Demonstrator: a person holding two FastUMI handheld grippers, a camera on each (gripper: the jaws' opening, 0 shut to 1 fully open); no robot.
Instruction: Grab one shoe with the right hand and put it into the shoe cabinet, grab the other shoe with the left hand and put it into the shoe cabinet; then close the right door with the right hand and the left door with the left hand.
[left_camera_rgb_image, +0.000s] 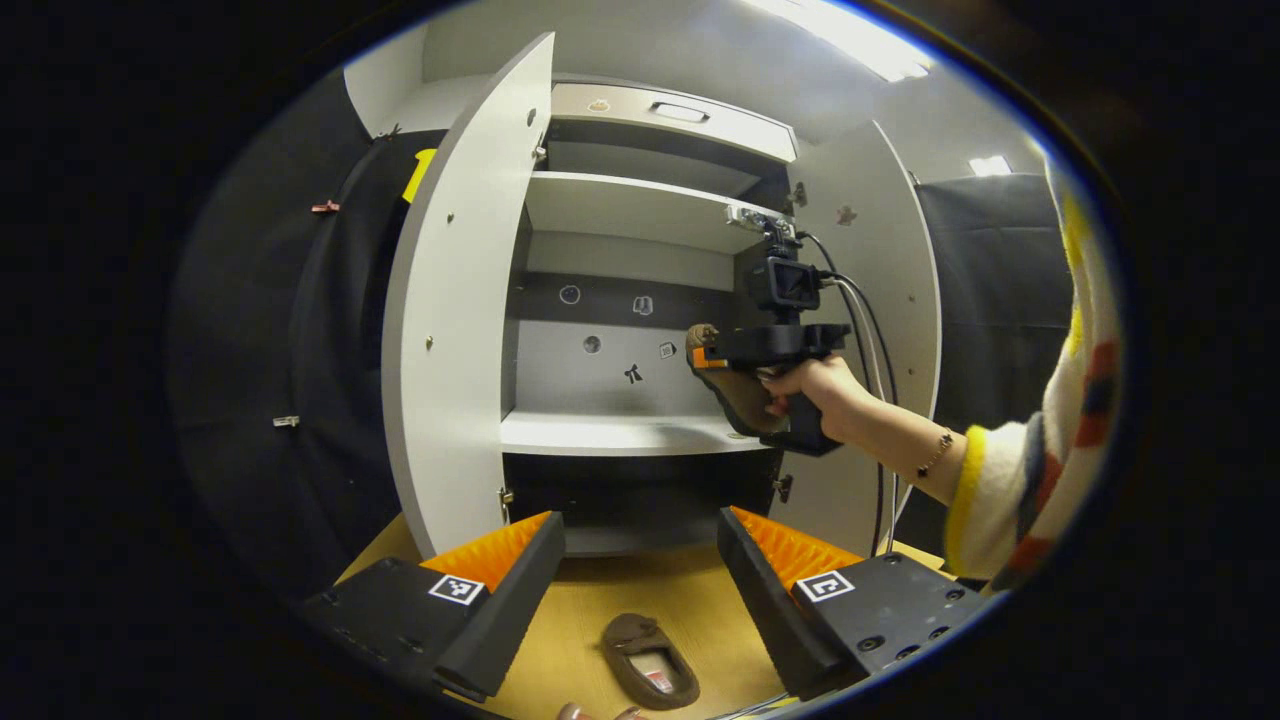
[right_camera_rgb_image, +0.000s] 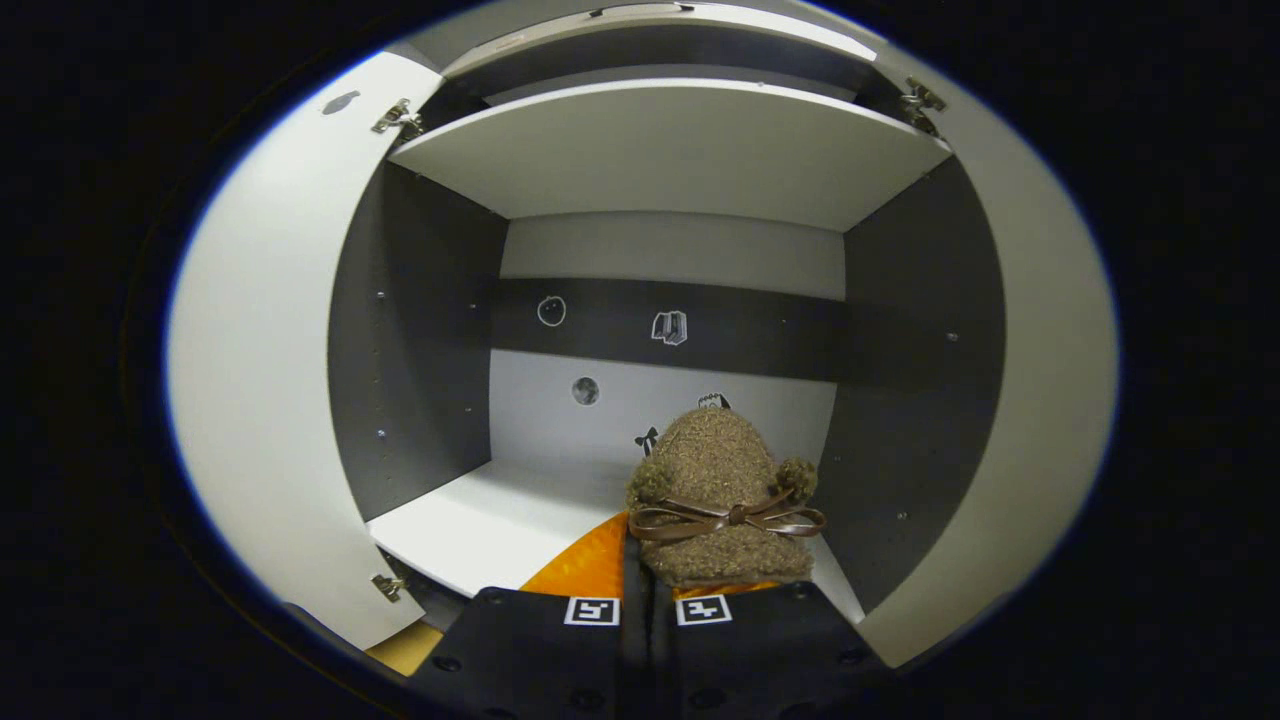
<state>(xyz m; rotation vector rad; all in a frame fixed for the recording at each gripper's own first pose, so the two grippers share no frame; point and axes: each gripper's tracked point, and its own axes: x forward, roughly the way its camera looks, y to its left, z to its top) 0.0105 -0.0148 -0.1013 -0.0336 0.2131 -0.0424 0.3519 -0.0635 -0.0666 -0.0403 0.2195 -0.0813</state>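
Shoe (right_camera_rgb_image: 718, 500): brown, fuzzy, bow-trimmed, clamped in right tongs (right_camera_rgb_image: 650, 585).

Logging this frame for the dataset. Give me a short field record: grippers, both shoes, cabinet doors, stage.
right gripper: shut on the held shoe, at the cabinet's middle shelf
left gripper: open, holds nothing, above the floor shoe
floor shoe: lies on the wooden floor, in front of the cabinet
left door: open
right door: open
stage: first shoe going in, not yet released
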